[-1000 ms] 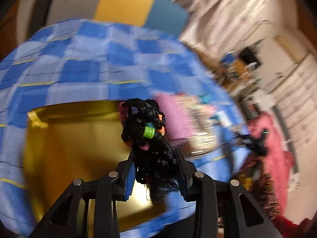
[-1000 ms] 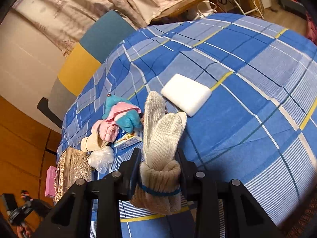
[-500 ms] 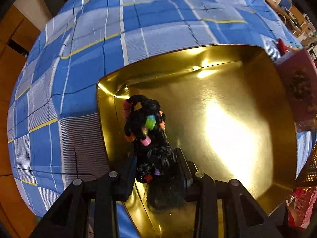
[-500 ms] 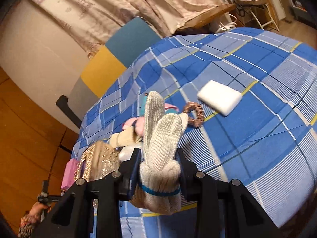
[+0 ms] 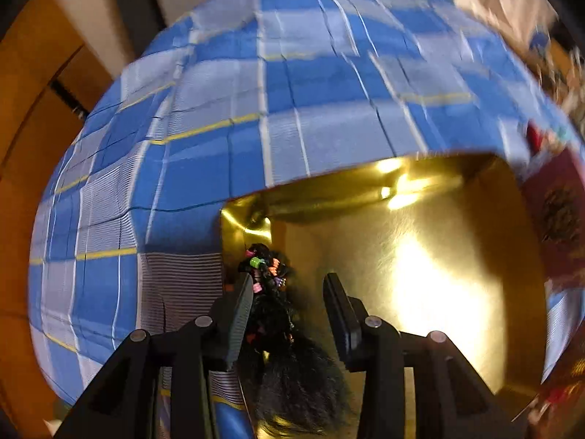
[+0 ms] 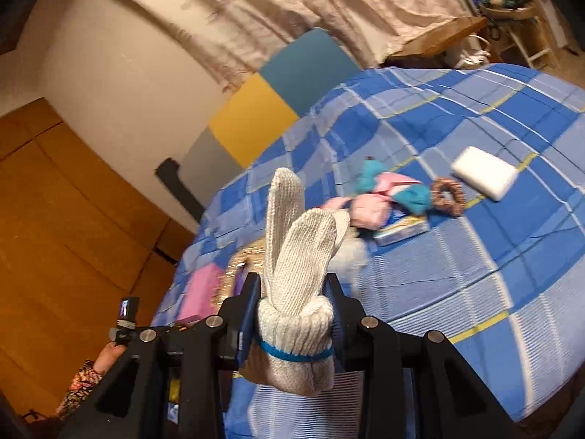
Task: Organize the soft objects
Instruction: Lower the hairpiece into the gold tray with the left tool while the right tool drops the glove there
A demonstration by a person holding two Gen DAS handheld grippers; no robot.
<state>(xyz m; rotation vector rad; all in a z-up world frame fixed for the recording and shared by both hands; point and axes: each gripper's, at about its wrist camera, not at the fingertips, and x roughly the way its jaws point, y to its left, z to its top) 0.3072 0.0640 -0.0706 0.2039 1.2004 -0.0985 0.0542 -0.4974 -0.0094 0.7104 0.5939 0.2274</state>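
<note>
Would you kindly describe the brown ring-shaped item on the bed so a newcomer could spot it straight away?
Start at the blue checked bedspread in the right wrist view and find the white rectangular block lying on it. Just left of that block, beside a pile of pink and teal soft things, lies the brown scrunchie. It is the only ring with an open middle there.

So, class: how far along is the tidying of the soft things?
Done: hair ties lie in the gold box; the left claw has just been opening. In hand: the right claw grips a glove. Left: sponge, scrunchie, socks.
</note>
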